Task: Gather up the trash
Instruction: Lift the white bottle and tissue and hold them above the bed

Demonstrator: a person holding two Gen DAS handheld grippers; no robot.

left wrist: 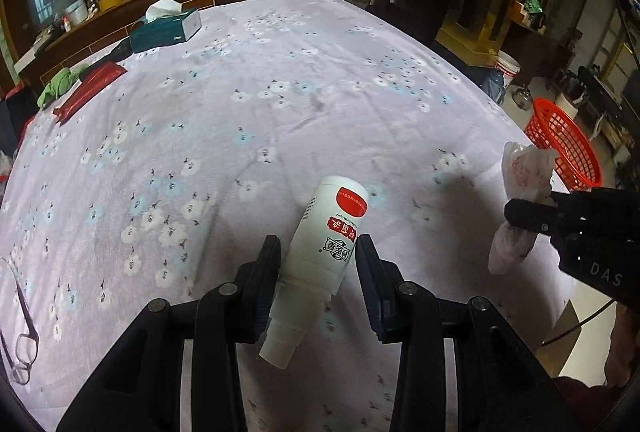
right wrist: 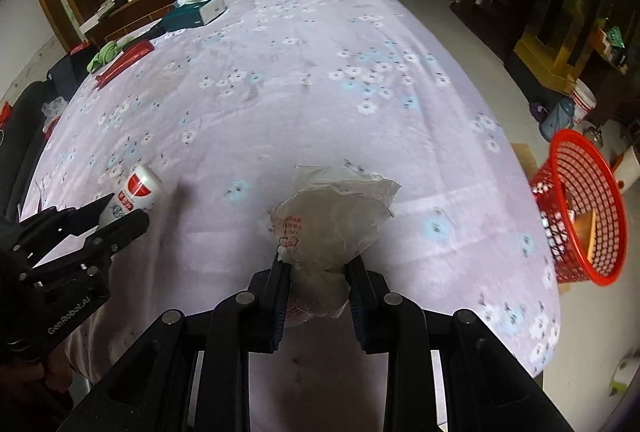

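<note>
Left gripper [left wrist: 318,252] fingers [left wrist: 269,272] straddle a white plastic bottle [left wrist: 320,256] with a red label, left pad touching its side, right pad just beside it with a thin gap; whether it is actually clamped cannot be told. The bottle is tilted, cap end toward the camera, base pointing out over the desk [left wrist: 280,91]. Right gripper [right wrist: 318,264] fingers [right wrist: 280,284] are clenched on a crumpled clear plastic bag [right wrist: 332,216] with red print, bag bunched between the pads and fanning out above them, over the near edge of the desk. In the left wrist view the right gripper shows at the right edge with the bag pinched in it. The desk carries a lilac cloth with white and blue flowers. A red mesh basket [right wrist: 580,207] sits off the desk's right edge, lower than the top, some items inside. Far left on the desk: teal tissue box [left wrist: 166,27], red packet [left wrist: 90,89], green cloth [left wrist: 58,83]. Eyeglasses [left wrist: 24,344] lie at the near left edge. Cluttered wooden counter [left wrist: 120,3] behind.
</note>
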